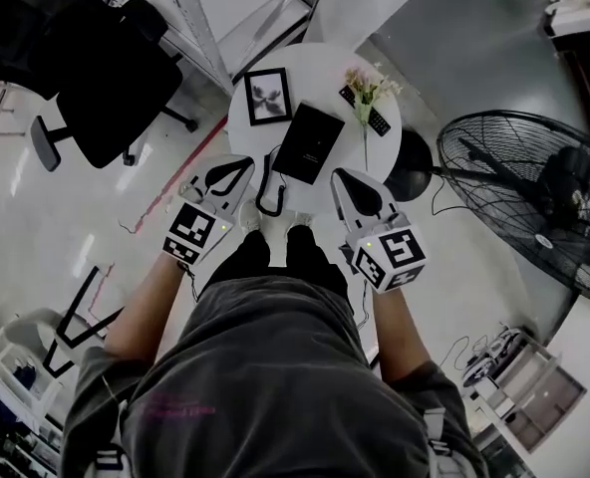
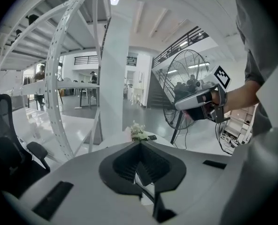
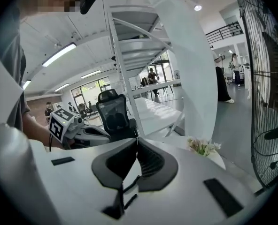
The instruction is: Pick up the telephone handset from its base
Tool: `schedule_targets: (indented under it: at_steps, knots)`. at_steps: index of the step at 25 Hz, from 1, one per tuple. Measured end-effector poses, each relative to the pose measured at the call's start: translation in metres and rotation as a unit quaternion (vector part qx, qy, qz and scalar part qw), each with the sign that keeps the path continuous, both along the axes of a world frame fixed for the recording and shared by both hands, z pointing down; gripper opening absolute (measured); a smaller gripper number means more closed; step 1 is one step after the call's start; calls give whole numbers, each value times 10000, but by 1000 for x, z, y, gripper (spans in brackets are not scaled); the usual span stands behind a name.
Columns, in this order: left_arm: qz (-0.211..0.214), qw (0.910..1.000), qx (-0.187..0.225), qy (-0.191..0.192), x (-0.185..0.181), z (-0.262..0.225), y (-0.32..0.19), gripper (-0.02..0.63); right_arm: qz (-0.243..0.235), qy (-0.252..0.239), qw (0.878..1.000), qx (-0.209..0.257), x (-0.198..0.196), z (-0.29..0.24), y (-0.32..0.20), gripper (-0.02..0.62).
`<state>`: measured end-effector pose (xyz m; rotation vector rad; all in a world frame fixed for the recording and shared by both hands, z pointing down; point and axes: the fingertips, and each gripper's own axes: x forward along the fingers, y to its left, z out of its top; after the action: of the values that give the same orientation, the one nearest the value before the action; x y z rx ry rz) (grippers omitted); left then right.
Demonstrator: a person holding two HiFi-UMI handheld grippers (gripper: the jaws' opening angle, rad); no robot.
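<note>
The telephone point(image 1: 268, 189) shows as a pale shape with a dark curved outline at the near edge of the round white table point(image 1: 325, 63). I cannot tell the handset from the base. A coiled cord point(image 3: 129, 185) shows low between the right jaws. My left gripper point(image 1: 237, 167) hovers just left of the phone, and its pads meet at the tip point(image 2: 140, 143) with nothing held. My right gripper point(image 1: 340, 177) hovers just right of it, its jaws point(image 3: 138, 139) also together and empty. Each gripper sees the other: the right gripper point(image 2: 200, 104), the left gripper point(image 3: 82, 130).
On the table stand a framed picture point(image 1: 267, 96), a black book point(image 1: 310, 142), a sprig of flowers point(image 1: 367, 88) and a dark remote point(image 1: 365, 111). A large floor fan point(image 1: 534, 197) is on the right. A black office chair point(image 1: 106, 78) is on the left.
</note>
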<state>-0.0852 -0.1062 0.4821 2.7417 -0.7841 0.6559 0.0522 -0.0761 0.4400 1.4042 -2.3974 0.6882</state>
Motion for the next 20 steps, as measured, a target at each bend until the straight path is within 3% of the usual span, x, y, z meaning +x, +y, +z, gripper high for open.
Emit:
schedule_targets:
  at_steps: [7,20]
  knots:
    - [-113,9994,-277,-163,30,34,-23,15,-65,-78,9997,-242,35,26,-20,20]
    - [-157,9946,-998,-250,61,115,-39,15,-234,-106,9975,-654,64,75,-39,20]
